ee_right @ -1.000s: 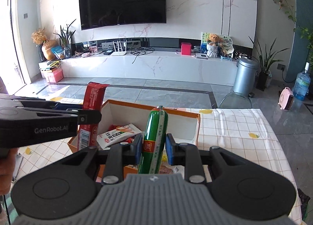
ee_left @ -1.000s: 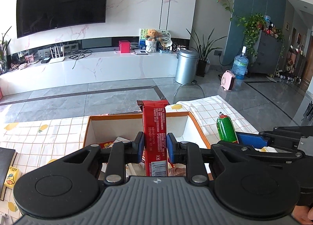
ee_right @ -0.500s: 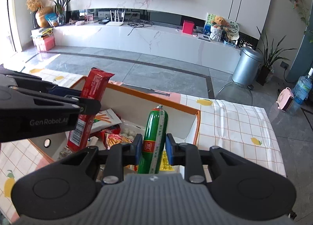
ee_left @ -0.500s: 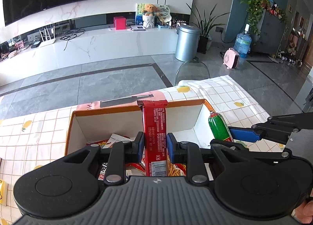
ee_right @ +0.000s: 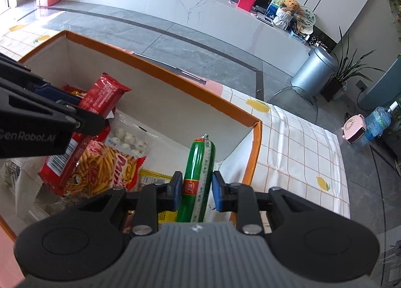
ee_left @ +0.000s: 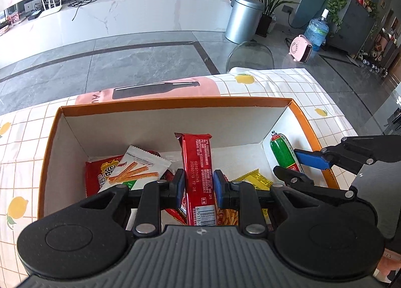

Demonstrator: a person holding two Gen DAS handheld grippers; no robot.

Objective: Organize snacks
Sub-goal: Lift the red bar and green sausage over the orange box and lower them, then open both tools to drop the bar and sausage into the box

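Both claws dropped from above the orange box (ee_left: 175, 103) to inside its rim. Left claw (ee_left: 198, 189) grasps the red snack bar (ee_left: 198, 160); right claw (ee_right: 195, 190) grasps the green sausage (ee_right: 199, 162). Placing step. Next: lower further, release onto the packets beneath.

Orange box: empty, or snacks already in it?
Not empty. Several snack packets lie on the floor of the orange box, including a fries packet; part of the floor shows bare.
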